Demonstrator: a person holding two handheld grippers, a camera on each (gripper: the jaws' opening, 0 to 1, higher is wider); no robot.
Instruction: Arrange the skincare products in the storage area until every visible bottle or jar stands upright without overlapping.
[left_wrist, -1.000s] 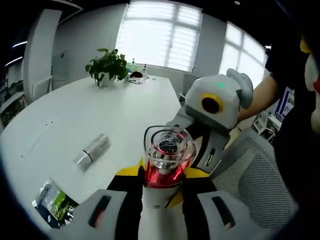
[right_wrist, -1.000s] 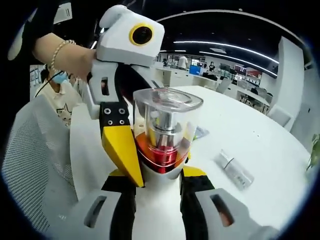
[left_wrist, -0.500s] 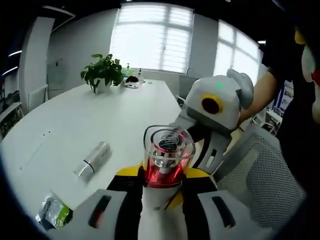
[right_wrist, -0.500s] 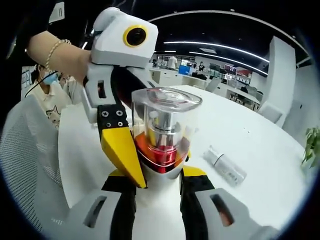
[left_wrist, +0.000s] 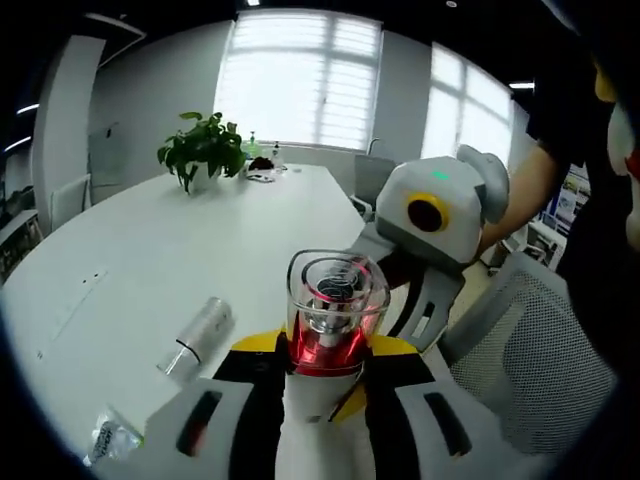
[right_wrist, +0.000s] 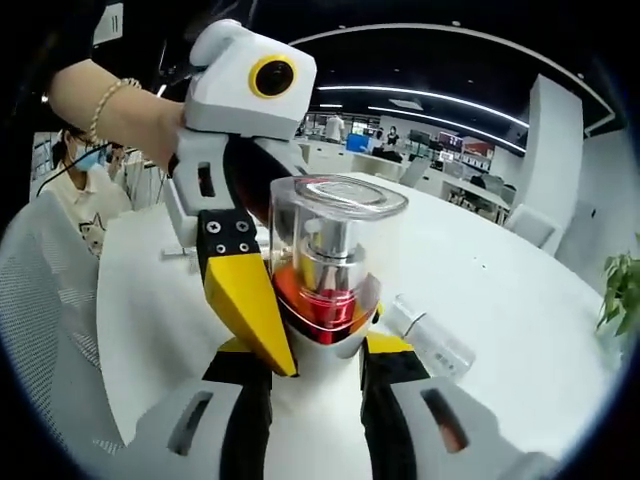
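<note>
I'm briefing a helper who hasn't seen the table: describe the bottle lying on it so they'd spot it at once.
On the big white table, look beside the red bottle held up in the claws. The silver tube lies flat on its side on bare tabletop, slim, plain and metallic, unlike the crinkly green sachet near the edge.

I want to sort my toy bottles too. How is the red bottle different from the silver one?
The red bottle stands upright, held up between both tongs; the silver bottle lies on its side on the white table. The red one has a wide clear cap showing a shiny pump inside; the silver one is a slim plain tube. Both are small skincare containers.
</note>
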